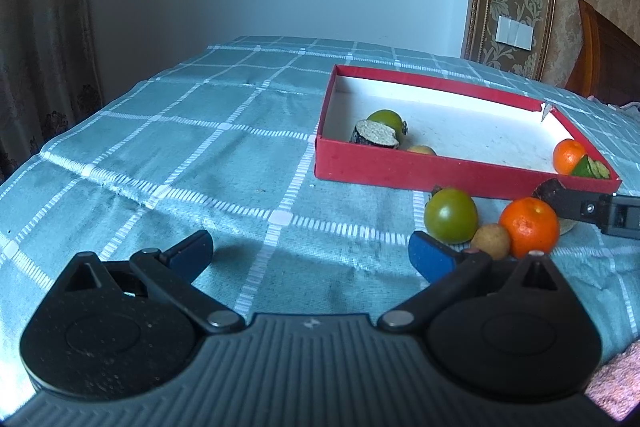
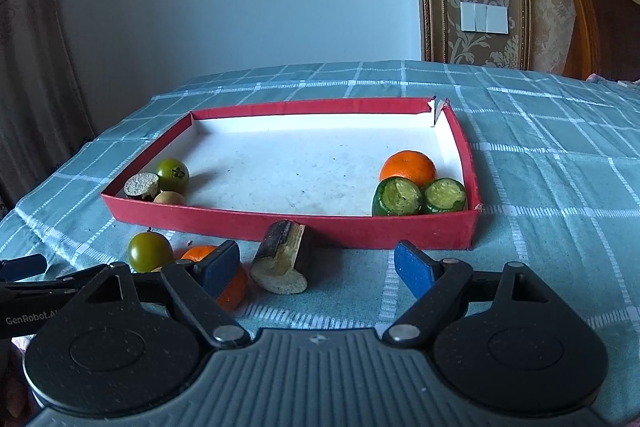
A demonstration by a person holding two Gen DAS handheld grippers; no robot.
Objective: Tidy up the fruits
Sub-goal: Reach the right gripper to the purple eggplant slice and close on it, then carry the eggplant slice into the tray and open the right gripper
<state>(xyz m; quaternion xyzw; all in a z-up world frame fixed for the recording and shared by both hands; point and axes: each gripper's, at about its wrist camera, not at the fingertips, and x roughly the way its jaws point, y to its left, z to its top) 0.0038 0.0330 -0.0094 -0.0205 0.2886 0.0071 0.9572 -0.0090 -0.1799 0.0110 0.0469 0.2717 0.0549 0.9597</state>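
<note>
My right gripper (image 2: 318,267) stands open just above the cloth. A dark-skinned cut piece with pale flesh (image 2: 282,259) lies between its fingers, nearer the left one and not pressed by either pad. An orange (image 2: 232,285) sits partly behind that left finger, beside a green tomato (image 2: 149,251). My left gripper (image 1: 312,255) is open over bare cloth with nothing in it. To its right lie the green tomato (image 1: 450,215), a small tan fruit (image 1: 491,241) and the orange (image 1: 528,227). The red tray (image 2: 360,231) is just beyond.
Inside the tray, a green tomato (image 2: 173,174), a dark cut piece (image 2: 141,186) and a tan fruit (image 2: 169,197) are at the left. An orange (image 2: 408,167) and two green cut pieces (image 2: 397,195) are at the right. A chequered teal cloth (image 1: 200,155) covers the table.
</note>
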